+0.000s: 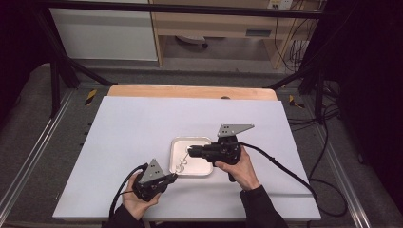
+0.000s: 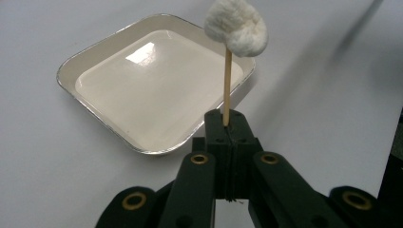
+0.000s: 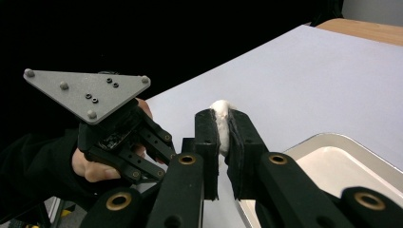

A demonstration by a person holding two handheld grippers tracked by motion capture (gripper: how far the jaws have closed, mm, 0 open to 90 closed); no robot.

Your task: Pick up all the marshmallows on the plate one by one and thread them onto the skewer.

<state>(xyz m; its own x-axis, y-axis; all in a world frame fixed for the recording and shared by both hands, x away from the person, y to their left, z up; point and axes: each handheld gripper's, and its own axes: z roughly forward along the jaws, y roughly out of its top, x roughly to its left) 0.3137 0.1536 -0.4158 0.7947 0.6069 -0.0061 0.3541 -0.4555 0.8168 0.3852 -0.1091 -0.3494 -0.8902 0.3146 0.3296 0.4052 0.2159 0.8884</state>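
The left gripper (image 2: 227, 124) is pinching the lower end of a thin wooden stick (image 2: 227, 88), its fingers (image 2: 215, 130) pressed together on it, so that the stick is standing up out of the closed tips with a white cotton ball (image 2: 237, 27) sitting on its top end. Seen along this gripper, the stick and its ball are rising in front of the near right corner of a shallow white tray (image 2: 85, 102) with a silvery rim, which is lying flat on the white bench (image 2: 43, 180). The right gripper (image 3: 221, 130) is pinching a white cotton wad (image 3: 222, 119), its fingers (image 3: 207, 142) squeezing it from both sides while a little of it is bulging out above the tips. In the high view the right gripper (image 1: 191, 151) is hanging over the tray (image 1: 204, 172), and the left gripper (image 1: 174, 177) is sitting just beside the tray's near left corner; something pale is lying inside the tray there, though it is too small to make out, possibly more cotton. Both hands are resting low over the near part of the bench (image 1: 138, 123).
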